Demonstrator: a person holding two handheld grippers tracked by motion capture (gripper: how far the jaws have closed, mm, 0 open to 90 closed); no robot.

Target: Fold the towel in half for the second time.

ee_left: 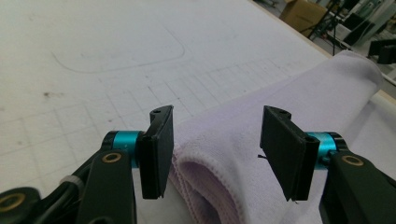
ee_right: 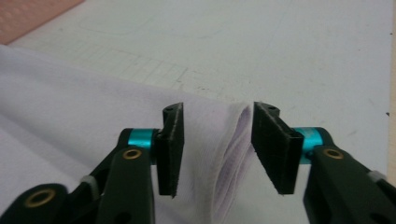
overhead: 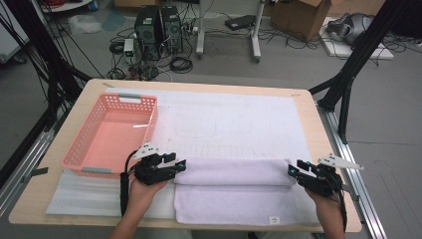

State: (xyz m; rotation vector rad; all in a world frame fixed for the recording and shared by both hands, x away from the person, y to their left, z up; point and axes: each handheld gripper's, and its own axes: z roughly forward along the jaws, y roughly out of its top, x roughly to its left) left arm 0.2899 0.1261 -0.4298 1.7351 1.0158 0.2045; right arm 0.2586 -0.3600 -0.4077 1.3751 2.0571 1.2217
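One lilac towel (overhead: 233, 188) at 6 o'clock on bench (overhead: 318, 130), far half rolled or folded into thick band. Left tool (overhead: 181, 165) at band's 9 o'clock end, right tool (overhead: 293, 170) at 3 o'clock end; both released, jaws straddling fold. Step: likely gripping ends. Next: clench both together, evenly. Pink basket (overhead: 89, 149) at 10 o'clock.

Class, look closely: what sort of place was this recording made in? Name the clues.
Probably a lab or workshop, not a home: computer towers and loose cables lie on the floor, cardboard boxes stand behind, and the table sits in a black frame.
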